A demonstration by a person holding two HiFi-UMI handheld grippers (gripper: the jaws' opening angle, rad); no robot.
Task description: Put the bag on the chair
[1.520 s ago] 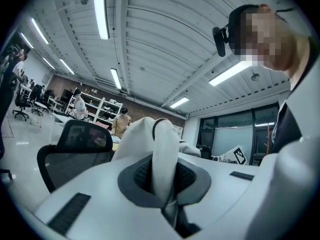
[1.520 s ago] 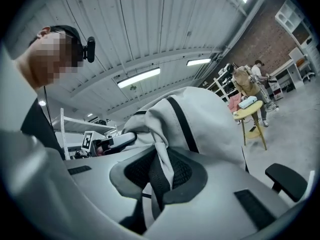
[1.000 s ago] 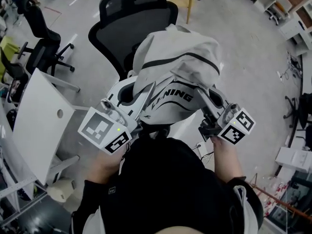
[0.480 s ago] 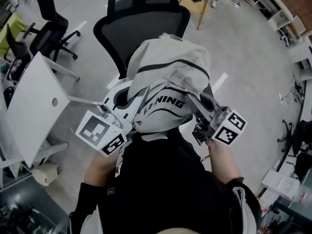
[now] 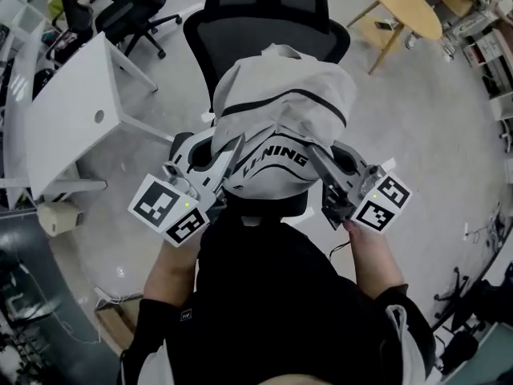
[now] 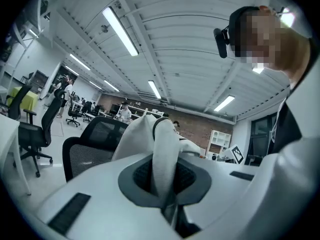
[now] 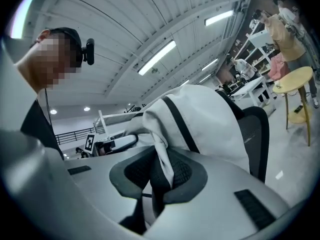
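Note:
A light grey bag [image 5: 280,127] with black trim hangs between both grippers in the head view, above the seat of a black mesh office chair [image 5: 268,18]. My left gripper [image 5: 228,167] is shut on a fold of the bag's fabric [image 6: 164,159] at its left side. At the bag's right side my right gripper [image 5: 317,163] is shut on another fold [image 7: 162,169]. The bag hides the chair's seat. In the right gripper view the bag [image 7: 200,119] bulges in front of the chair's back [image 7: 255,134].
A white table [image 5: 72,119] stands at the left with black chairs [image 5: 120,10] behind it. A round wooden side table [image 5: 405,6] stands at the upper right. The person's dark torso [image 5: 272,295] fills the lower middle. Grey floor lies around the chair.
The view has swung round the chair, so the white table and wooden table have shifted. The bag stays held between both grippers, in front of the chair's back.

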